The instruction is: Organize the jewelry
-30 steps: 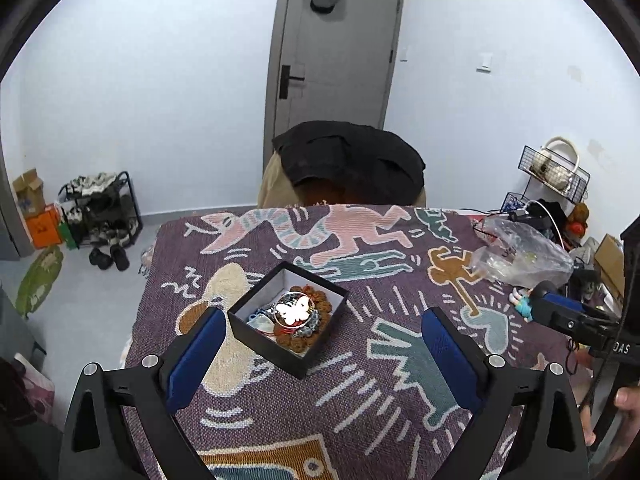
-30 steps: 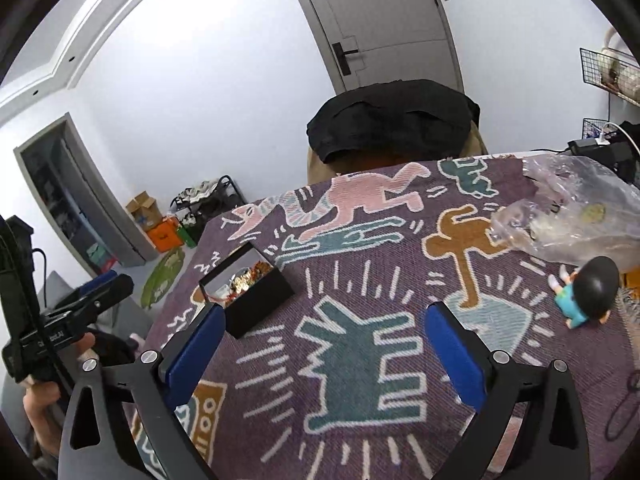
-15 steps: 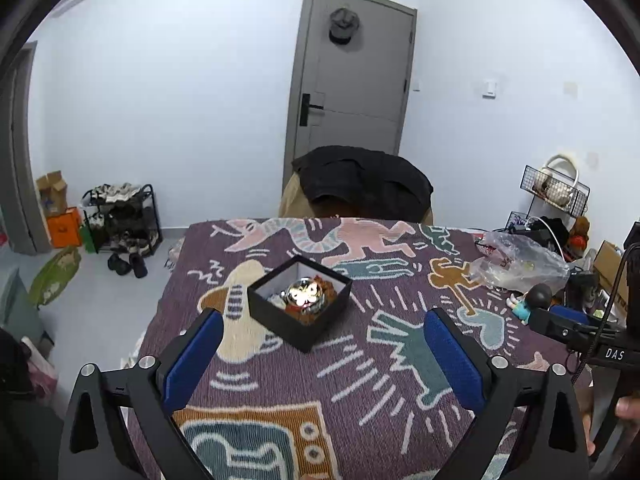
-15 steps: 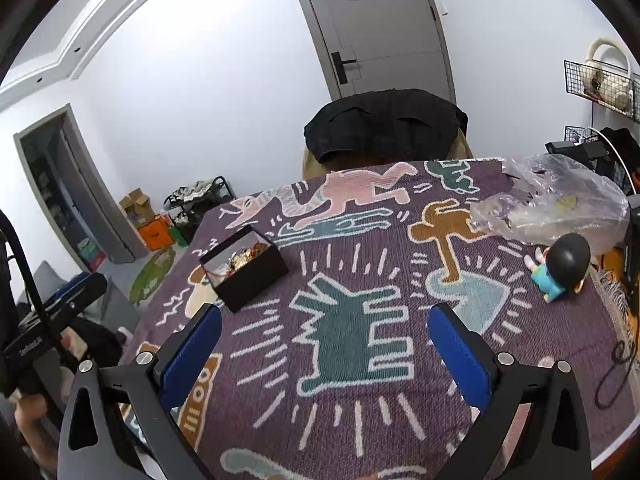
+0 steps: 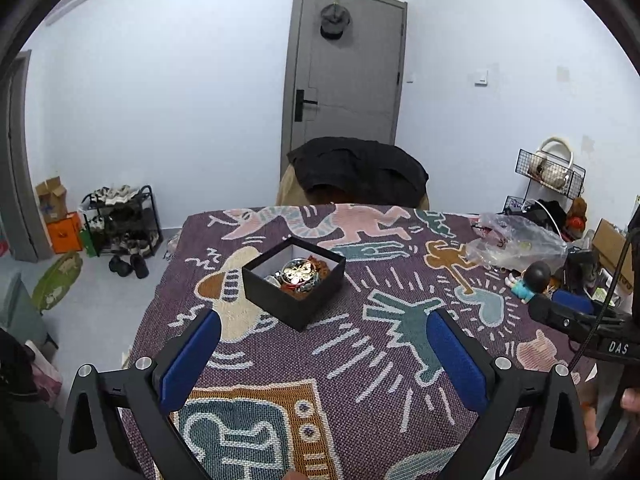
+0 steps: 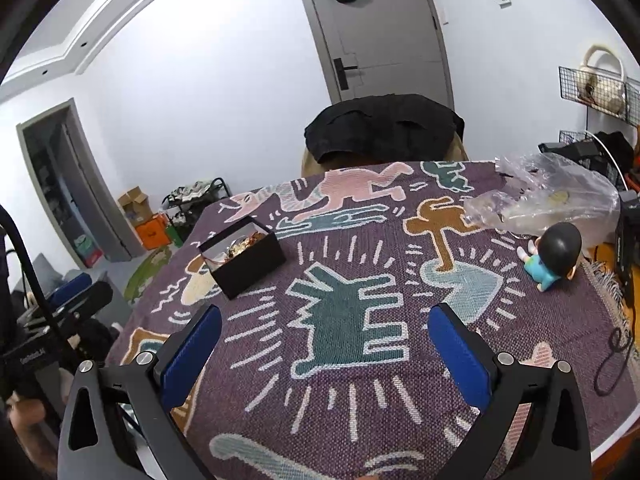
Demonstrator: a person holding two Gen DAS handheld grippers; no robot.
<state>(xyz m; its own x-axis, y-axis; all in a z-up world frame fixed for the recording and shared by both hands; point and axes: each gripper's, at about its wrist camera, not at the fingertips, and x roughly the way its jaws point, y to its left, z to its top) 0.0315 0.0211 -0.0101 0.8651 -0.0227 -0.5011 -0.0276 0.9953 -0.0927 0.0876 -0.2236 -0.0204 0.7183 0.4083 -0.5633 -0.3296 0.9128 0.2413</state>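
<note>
A black open box [image 5: 294,285] sits on the patterned purple cloth [image 5: 360,364], holding a pile of jewelry [image 5: 298,274] with gold, silver and red pieces. The box also shows in the right wrist view [image 6: 242,255], left of centre. My left gripper [image 5: 322,354] is open and empty, held above the cloth in front of the box. My right gripper [image 6: 324,354] is open and empty, above the cloth's middle, right of the box.
A clear plastic bag [image 6: 552,196] and a small doll figure [image 6: 554,254] lie at the table's right side. A chair with a black jacket [image 5: 358,172] stands behind the table. A shoe rack [image 5: 120,220] stands on the floor at left.
Both grippers have pulled back and up from the table, so the box looks smaller and farther. Both stay open and empty.
</note>
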